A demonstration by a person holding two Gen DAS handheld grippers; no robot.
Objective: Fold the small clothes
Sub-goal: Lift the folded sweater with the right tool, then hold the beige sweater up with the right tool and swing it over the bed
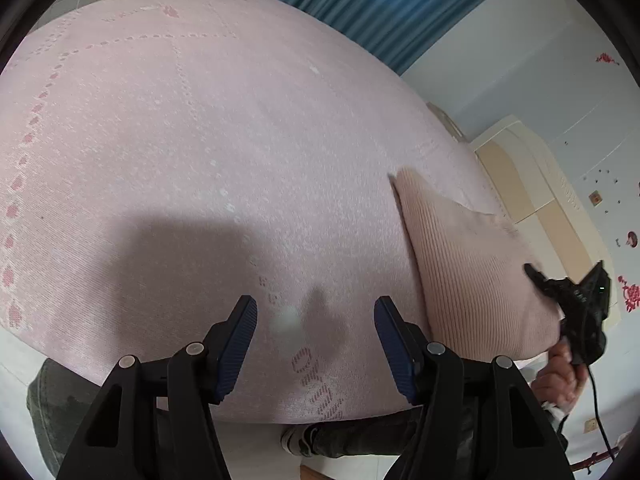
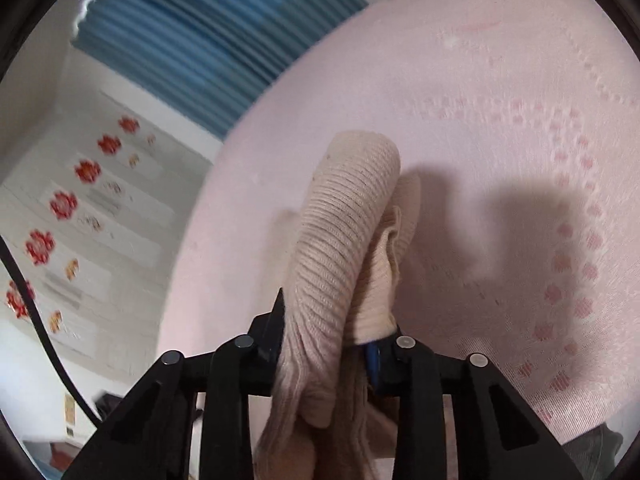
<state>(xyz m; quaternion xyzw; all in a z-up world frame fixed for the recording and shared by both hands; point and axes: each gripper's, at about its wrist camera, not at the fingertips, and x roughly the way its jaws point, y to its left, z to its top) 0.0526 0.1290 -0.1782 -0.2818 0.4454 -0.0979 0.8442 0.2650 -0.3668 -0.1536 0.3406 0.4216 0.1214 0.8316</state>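
A beige ribbed knit garment (image 1: 472,264) hangs above the pink bedspread (image 1: 200,140) at the right in the left wrist view. My right gripper (image 2: 332,336) is shut on this garment (image 2: 344,232), which drapes bunched over and between its jaws; the gripper also shows in the left wrist view (image 1: 576,296), held by a hand at the garment's right edge. My left gripper (image 1: 316,320) is open and empty, low over the bedspread near its front edge, to the left of the garment and apart from it.
The pink bedspread (image 2: 500,120) has a dotted pink pattern and covers the bed. A blue curtain (image 1: 380,4) hangs behind. A cream cabinet (image 1: 532,184) stands at the right. The wall (image 2: 80,208) carries red flower stickers. A cable (image 2: 32,312) trails at the left.
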